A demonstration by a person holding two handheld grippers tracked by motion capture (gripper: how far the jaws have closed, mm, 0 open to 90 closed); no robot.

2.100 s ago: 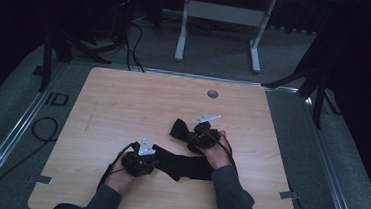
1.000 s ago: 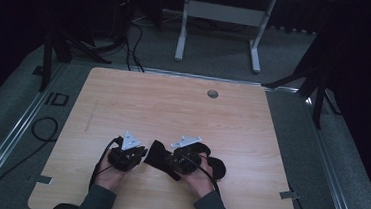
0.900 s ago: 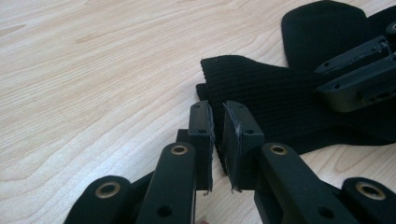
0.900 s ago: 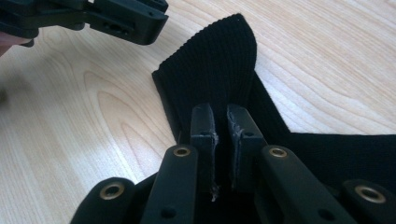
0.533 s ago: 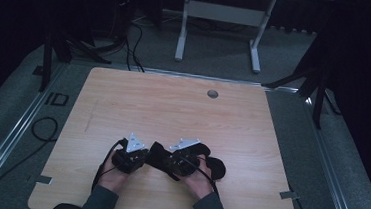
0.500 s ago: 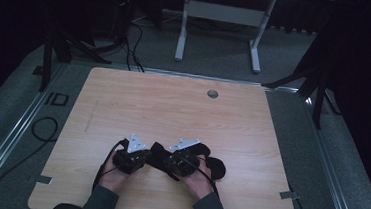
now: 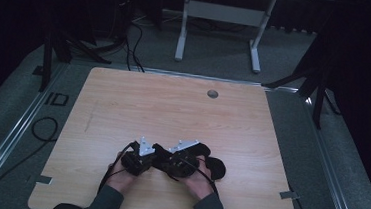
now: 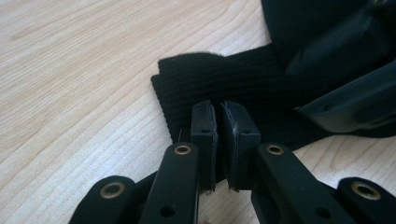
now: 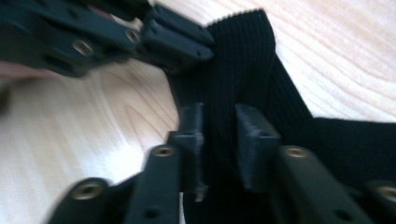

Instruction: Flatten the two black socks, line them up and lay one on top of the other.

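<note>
From above, the left gripper (image 7: 138,157) and right gripper (image 7: 183,160) sit close together near the table's (image 7: 173,108) front edge, with a black sock (image 7: 213,167) trailing off to the right of them; from this height the jaws are too small to read. The left gripper view settles it for that side: the left gripper (image 8: 218,130) has its pads nearly together, pinched on the ribbed cuff of the sock (image 8: 243,88), whose cut edge lies flat on the wood. The right gripper view shows the right gripper (image 9: 219,130) with a clear gap between its jaws, which have just been opening; the sock (image 9: 243,70) runs up between them, and the pads do not look pressed on it. The table is pale wood with a round grommet (image 7: 212,93) near its far edge. Beyond lie grey carpet, a floor cable (image 7: 41,128) at left, and a white frame (image 7: 220,17) in a dark room.
</note>
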